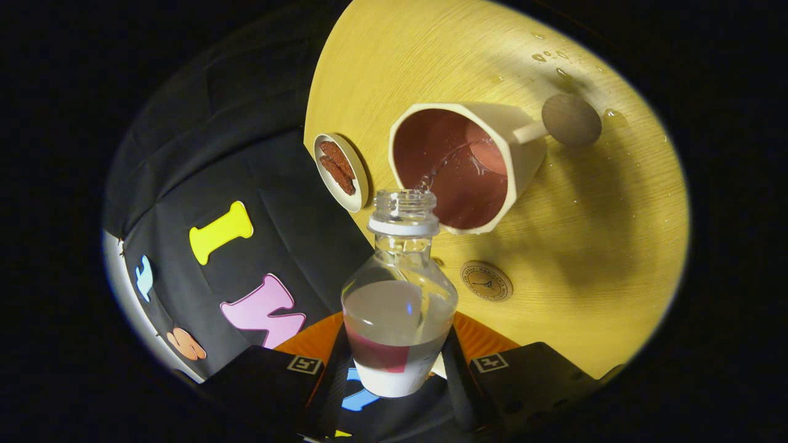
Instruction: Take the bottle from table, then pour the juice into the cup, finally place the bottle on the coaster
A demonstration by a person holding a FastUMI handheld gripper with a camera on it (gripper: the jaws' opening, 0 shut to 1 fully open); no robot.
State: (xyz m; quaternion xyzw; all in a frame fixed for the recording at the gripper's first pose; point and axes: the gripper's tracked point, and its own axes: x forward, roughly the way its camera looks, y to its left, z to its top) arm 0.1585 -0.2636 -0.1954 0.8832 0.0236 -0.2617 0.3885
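Note:
My gripper is shut on a clear plastic bottle, held between the two fingers and tipped forward with its open mouth at the cup's rim. A thin stream of clear liquid runs from the mouth into the cream cup, whose inside is reddish-brown and which has a round wooden-knob handle. Some liquid lies in the bottle's belly. A small round cork coaster lies on the wooden table, just beyond my fingers and nearer than the cup.
A small white dish with brown pieces sits at the table's edge, left of the cup. Water drops dot the tabletop past the cup. The table's edge runs close behind the dish.

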